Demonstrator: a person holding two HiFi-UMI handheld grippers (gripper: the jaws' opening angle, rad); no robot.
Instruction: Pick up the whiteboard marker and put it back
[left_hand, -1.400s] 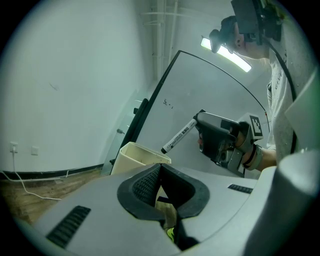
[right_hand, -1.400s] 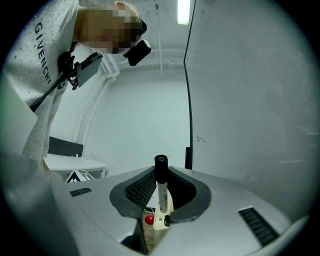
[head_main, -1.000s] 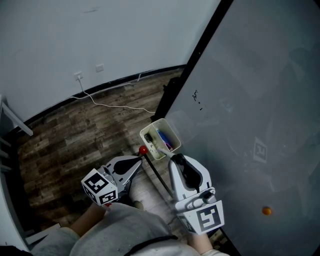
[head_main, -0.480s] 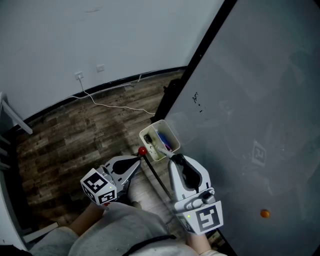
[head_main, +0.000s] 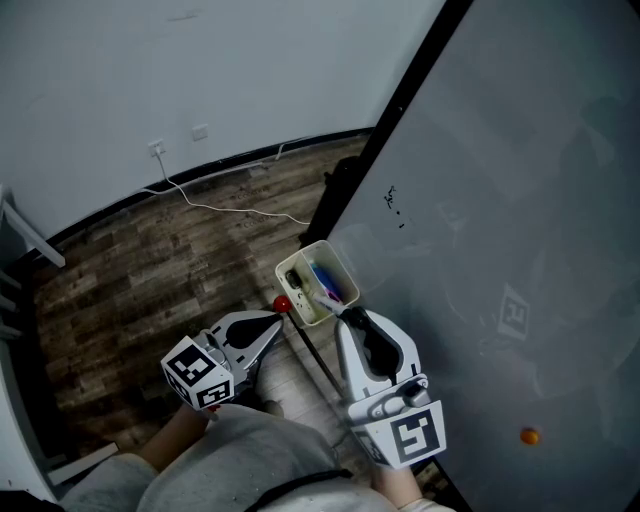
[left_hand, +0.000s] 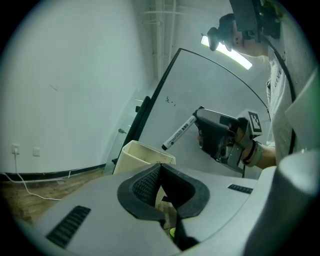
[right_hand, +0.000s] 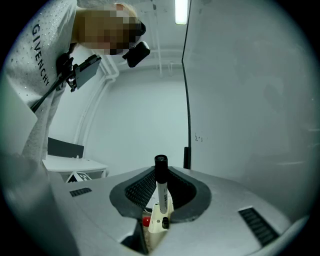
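- Two grippers are in view. The right gripper (right_hand: 161, 176) is clamped on the marker (left_hand: 179, 134); the left gripper (left_hand: 160, 169) has its jaws closed on nothing.
- Marker axis: in line with the right jaws, black cap leading, slanted down toward the cup (head_main: 301, 254) mounted on the whiteboard (head_main: 500, 200).
- Cap end: just above the cup's open top, apparently not yet inside.
- The right gripper is the nearer to the cup. The left hangs beside it, off the board.
- Hidden: the marker's rear end, inside the jaws.
- In the head view the marker is hard to tell from the cup's contents.
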